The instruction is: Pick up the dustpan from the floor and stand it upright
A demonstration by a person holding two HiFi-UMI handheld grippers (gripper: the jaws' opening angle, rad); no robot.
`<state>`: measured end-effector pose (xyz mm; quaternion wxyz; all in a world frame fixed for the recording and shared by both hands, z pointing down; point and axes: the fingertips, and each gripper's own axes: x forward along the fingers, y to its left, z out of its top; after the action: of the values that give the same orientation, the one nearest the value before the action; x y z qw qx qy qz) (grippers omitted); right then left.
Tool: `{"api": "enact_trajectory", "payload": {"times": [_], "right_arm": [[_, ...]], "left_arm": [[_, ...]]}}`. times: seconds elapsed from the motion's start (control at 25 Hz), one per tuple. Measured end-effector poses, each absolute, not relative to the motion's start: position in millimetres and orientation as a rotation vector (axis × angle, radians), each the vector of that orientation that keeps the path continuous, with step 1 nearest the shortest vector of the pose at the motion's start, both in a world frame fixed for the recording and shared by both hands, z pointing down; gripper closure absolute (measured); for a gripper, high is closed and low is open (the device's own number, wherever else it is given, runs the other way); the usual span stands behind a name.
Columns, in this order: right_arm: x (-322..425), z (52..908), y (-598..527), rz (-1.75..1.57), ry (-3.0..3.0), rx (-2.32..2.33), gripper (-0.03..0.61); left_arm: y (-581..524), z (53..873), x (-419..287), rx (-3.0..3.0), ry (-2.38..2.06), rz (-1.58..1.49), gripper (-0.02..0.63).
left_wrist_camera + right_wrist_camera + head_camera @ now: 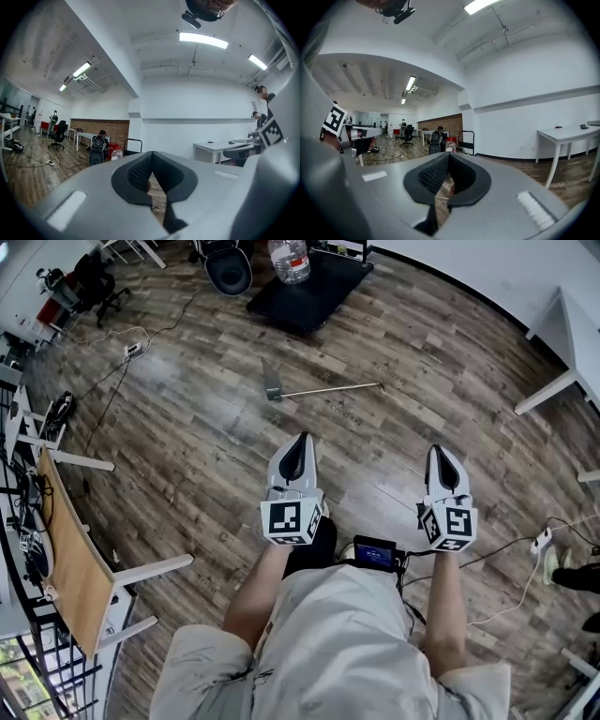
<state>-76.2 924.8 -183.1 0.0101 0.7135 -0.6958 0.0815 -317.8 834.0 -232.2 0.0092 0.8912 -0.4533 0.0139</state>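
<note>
Wooden floor [187,456] fills the head view. The dustpan [273,389] lies flat on it, well ahead of me, its long handle [337,388] stretching off to the right. My left tongs [300,444] and right tongs [442,454] hang side by side above the boards, both short of the dustpan and touching nothing. Beyond it stands a black cart [314,292] with a water bottle [289,259] on it, and a white table [574,338] sits at the right edge.

From the left gripper view, my left tongs [151,155] point level across the room, the dark pads [138,171] pressed together at the tip with nothing between them. A brick wall [101,127] and a white table [218,147] stand far off.

From the right gripper view, my right tongs [448,156] are likewise pinched closed and empty. The cart [467,140] stands before the brick wall [446,122], and a white table [567,133] is to the right.
</note>
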Motion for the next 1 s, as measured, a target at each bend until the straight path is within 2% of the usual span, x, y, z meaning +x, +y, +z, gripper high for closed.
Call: {"api": "enact_trajectory", "payload": {"times": [0.6,0.8,1.0], "right_arm": [[-179,-226,493,0.233,-2.088,2.21,0.572],[-167,-220,406,0.241,-2.079,2.213,0.572],[-114,-201,341,0.25,-2.084,2.215,0.572]], "left_arm": [[395,-258,-418,2.767,-1.37,-0.013,0.594],[305,-253,-410,2.758,-1.375,-0.013,0.594],[243,-240,-360,2.751,-1.387,-0.009,0.594]]}}
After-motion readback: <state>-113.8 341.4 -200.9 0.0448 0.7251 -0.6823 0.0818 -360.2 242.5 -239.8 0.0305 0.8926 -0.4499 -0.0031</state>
